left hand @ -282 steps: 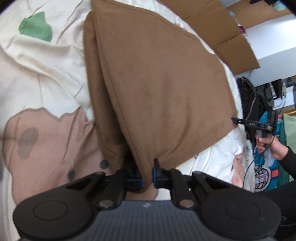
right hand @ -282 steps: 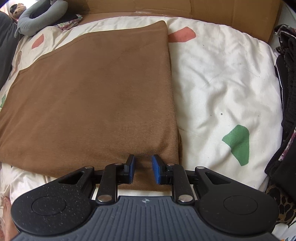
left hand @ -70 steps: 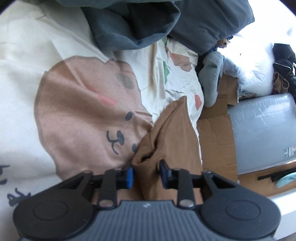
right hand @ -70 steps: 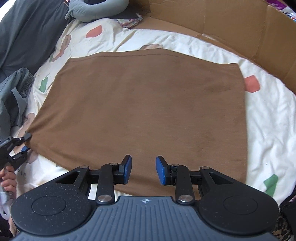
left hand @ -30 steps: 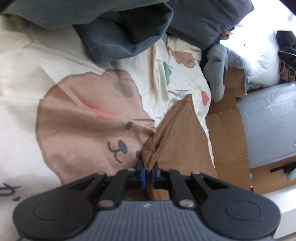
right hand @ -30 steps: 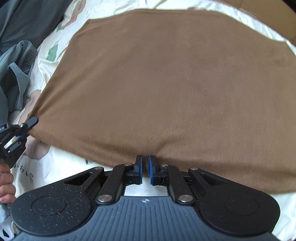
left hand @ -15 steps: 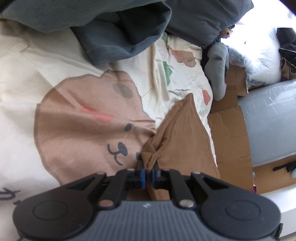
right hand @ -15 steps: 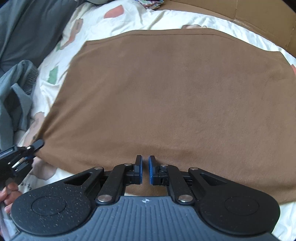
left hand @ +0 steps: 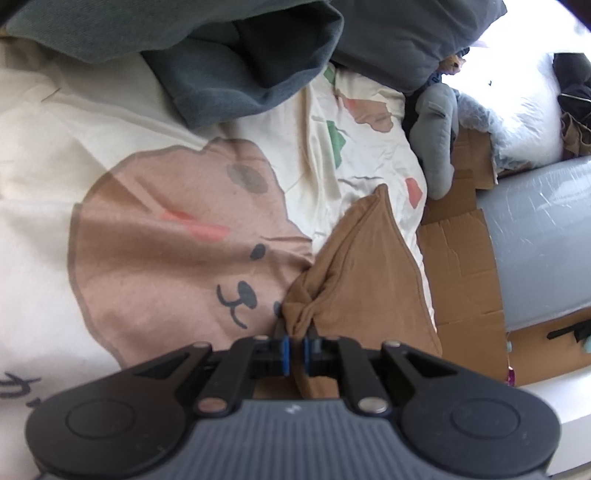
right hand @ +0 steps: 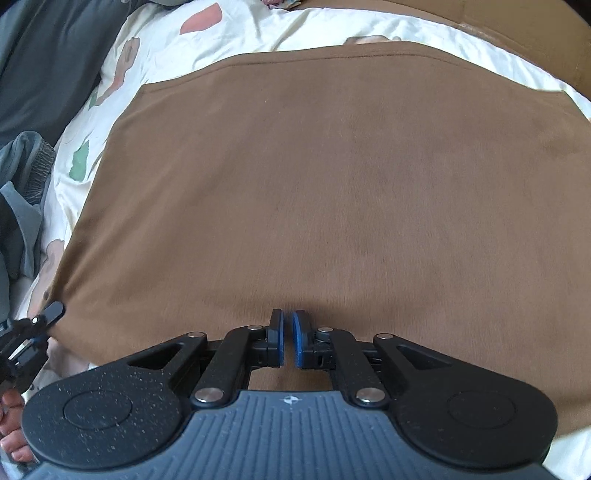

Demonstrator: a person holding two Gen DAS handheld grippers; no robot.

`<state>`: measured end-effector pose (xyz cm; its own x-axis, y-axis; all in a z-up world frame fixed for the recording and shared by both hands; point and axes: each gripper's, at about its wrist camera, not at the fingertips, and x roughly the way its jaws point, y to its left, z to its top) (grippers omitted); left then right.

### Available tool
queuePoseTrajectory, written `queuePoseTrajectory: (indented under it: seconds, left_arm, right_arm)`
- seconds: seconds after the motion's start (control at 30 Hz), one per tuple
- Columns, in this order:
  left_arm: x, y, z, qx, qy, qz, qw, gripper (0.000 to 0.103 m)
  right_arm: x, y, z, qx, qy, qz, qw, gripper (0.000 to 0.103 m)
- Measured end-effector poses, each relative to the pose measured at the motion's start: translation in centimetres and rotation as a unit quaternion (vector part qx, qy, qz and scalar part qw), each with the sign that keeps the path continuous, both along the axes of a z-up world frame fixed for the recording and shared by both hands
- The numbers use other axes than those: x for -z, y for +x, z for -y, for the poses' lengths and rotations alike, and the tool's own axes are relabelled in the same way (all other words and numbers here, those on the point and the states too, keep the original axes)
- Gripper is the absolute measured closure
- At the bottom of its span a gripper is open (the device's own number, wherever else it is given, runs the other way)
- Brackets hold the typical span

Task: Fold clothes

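A brown cloth (right hand: pixel 351 177) lies spread flat on the printed bedsheet (right hand: pixel 258 29). My right gripper (right hand: pixel 288 341) points steeply down at the cloth's near edge. Its jaws are opening, a narrow gap shows, and a puckered bit of cloth is still pinched between the blue pads. My left gripper (left hand: pixel 295 350) is shut on the bunched left corner of the same brown cloth (left hand: pixel 365 273). In the right wrist view the left gripper (right hand: pixel 48 314) shows at that corner, with a hand (right hand: pixel 13 439) behind it.
Dark grey garments (left hand: pixel 240 74) are heaped at the head of the bear-print sheet (left hand: pixel 166 240). A grey plush (left hand: pixel 436 147), flattened cardboard (left hand: pixel 461 258) and a plastic-wrapped grey bulk (left hand: pixel 546 240) lie beside the bed. More grey clothing (right hand: pixel 22 206) borders the cloth's left side.
My right gripper has moved forward over the brown cloth, whose near edge now runs under the gripper body. Its pads stand slightly further apart. The left gripper keeps still on the corner.
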<state>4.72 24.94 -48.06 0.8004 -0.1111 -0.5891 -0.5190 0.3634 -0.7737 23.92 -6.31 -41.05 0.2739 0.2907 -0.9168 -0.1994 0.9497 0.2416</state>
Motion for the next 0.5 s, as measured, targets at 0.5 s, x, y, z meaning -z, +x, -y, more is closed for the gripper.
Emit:
queuePoseTrajectory:
  seconds: [0.5]
  left_arm:
    - [0.5,-0.1,-0.2,0.006,-0.007,-0.003,1.0000,0.094]
  right_arm:
    - [0.8,6.6,-0.3,0.049,-0.004,0.041,0.998,0.092]
